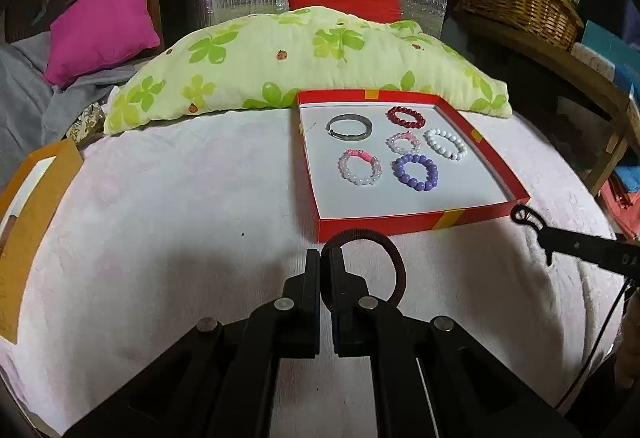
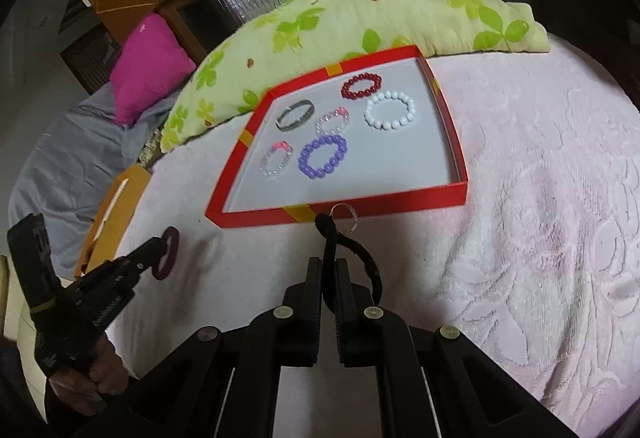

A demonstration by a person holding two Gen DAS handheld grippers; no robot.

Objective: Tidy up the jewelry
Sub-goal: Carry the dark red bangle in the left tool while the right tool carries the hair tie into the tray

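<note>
**Two bands lifted, box just ahead**

Just short of the red box's near wall, both claws were clenched on their loads above the pale pink bedspread. The left claw pinched a dark maroon hair band, which stood up as a loop over the fingertips and curved off to the right of them. The right claw gripped a thin black cord piece with a small clear ring at its far end; that ring showed against the box's near wall, though whether it touched could not be told.

From either claw, the box lay straight ahead and slightly below. The right claw seemed the nearer of the two, its load already at the rim. The free floor of the box was the strip along the near wall, so the coming move probably called for a short forward carry over that wall and a release there.

Counted inside the box: six bracelets. They were one grey metal bangle, one dark red beaded, one white beaded, one purple beaded, and two of pink and clear beads, a smaller and a larger. Two pieces were held outside it, one per claw.
</note>
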